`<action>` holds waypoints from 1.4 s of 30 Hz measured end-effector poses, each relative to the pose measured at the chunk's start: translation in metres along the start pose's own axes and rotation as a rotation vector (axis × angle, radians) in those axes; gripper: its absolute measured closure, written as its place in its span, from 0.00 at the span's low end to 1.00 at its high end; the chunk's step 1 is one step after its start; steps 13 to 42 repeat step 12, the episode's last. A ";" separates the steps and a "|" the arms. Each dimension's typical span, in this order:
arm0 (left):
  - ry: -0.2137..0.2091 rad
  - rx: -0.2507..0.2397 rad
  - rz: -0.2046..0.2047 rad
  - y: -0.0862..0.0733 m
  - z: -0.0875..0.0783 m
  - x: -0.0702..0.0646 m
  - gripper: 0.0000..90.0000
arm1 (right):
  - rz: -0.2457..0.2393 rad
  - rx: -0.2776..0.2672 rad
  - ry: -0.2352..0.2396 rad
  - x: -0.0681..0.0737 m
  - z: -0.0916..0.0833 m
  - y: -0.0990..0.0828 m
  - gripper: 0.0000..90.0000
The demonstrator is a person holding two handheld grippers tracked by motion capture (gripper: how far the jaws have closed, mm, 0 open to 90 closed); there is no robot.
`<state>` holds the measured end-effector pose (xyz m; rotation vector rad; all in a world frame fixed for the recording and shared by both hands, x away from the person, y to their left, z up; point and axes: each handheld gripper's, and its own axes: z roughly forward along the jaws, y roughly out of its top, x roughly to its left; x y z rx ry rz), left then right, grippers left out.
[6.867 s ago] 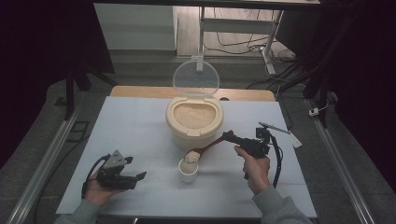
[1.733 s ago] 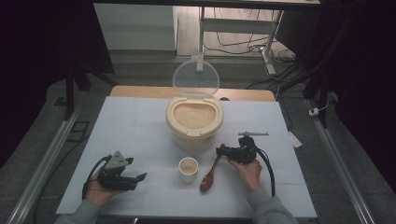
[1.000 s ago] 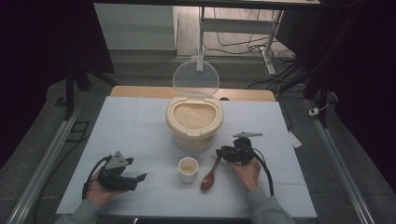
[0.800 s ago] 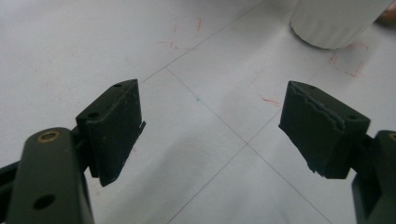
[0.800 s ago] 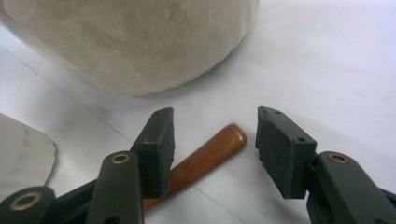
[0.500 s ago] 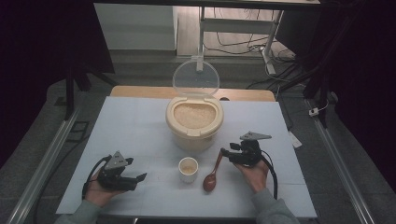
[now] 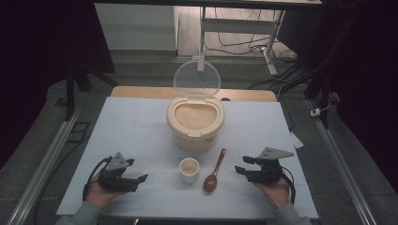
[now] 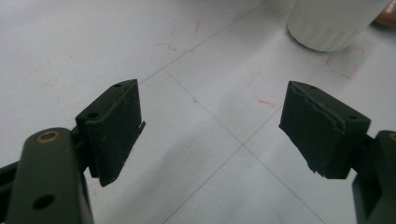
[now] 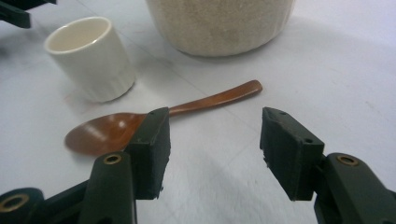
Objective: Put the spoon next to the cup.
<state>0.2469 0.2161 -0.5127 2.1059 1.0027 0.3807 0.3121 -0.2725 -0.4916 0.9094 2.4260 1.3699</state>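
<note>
We see the wooden spoon (image 7: 213, 171) lying flat on the white table (image 7: 131, 126), its bowl toward the person and its handle pointing at the rice container (image 7: 195, 123) (lid up), just beside the small white cup (image 7: 189, 169). The right gripper (image 7: 248, 169) sits apart from the spoon to its right; its jaws have just been opening and hold nothing. The left gripper (image 7: 139, 179) rests near the table's front left, jaws wide apart and empty

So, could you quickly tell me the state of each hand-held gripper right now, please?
Left hand-held gripper: open, holding nothing.
Right hand-held gripper: open, jaws just widened; wooden spoon lies free on the table.
</note>
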 end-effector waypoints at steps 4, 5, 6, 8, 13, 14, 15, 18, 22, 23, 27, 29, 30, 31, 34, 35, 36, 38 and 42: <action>-0.002 0.001 0.003 0.000 0.000 -0.001 0.23 | 0.000 -0.020 0.015 -0.002 -0.010 -0.005 0.47; -0.002 0.000 0.004 0.000 0.000 -0.001 0.23 | -0.002 -0.017 0.014 -0.003 -0.012 -0.006 0.48; -0.002 0.000 0.003 0.000 0.000 -0.001 0.23 | -0.003 -0.017 0.014 -0.004 -0.014 -0.007 0.47; 0.000 0.001 0.003 0.000 0.000 -0.001 0.23 | -0.005 -0.017 0.007 -0.005 -0.017 -0.009 0.48; 0.000 -0.003 0.002 0.000 -0.001 -0.001 0.23 | -0.011 -0.016 0.011 -0.005 -0.019 -0.011 0.48; 0.000 -0.003 0.002 0.000 -0.001 -0.001 0.23 | -0.011 -0.016 0.011 -0.005 -0.019 -0.011 0.48; 0.000 -0.003 0.002 0.000 -0.001 -0.001 0.23 | -0.011 -0.016 0.011 -0.005 -0.019 -0.011 0.48; 0.000 -0.003 0.002 0.000 -0.001 -0.001 0.23 | -0.011 -0.016 0.011 -0.005 -0.019 -0.011 0.48; 0.000 -0.003 0.002 0.000 -0.001 -0.001 0.23 | -0.011 -0.016 0.011 -0.005 -0.019 -0.011 0.48; 0.000 -0.003 0.002 0.000 -0.001 -0.001 0.23 | -0.011 -0.016 0.011 -0.005 -0.019 -0.011 0.48; 0.000 -0.003 0.002 0.000 -0.001 -0.001 0.23 | -0.011 -0.016 0.011 -0.005 -0.019 -0.011 0.48; 0.000 -0.003 0.002 0.000 -0.001 -0.001 0.23 | -0.011 -0.016 0.011 -0.005 -0.019 -0.011 0.48; 0.000 -0.003 0.002 0.000 -0.001 -0.001 0.23 | -0.011 -0.016 0.011 -0.005 -0.019 -0.011 0.48; 0.000 -0.003 0.002 0.000 -0.001 -0.001 0.23 | -0.011 -0.016 0.011 -0.005 -0.019 -0.011 0.48; 0.000 -0.003 0.002 0.000 -0.001 -0.001 0.23 | -0.011 -0.016 0.011 -0.005 -0.019 -0.011 0.48; 0.000 -0.003 0.002 0.000 -0.001 -0.001 0.23 | -0.011 -0.016 0.011 -0.005 -0.019 -0.011 0.48; 0.000 -0.003 0.002 0.000 -0.001 -0.001 0.23 | -0.011 -0.016 0.011 -0.005 -0.019 -0.011 0.48; 0.000 -0.003 0.002 0.000 -0.001 -0.001 0.23 | -0.011 -0.016 0.011 -0.005 -0.019 -0.011 0.48; 0.000 -0.003 0.002 0.000 -0.001 -0.001 0.23 | -0.011 -0.016 0.011 -0.005 -0.019 -0.011 0.48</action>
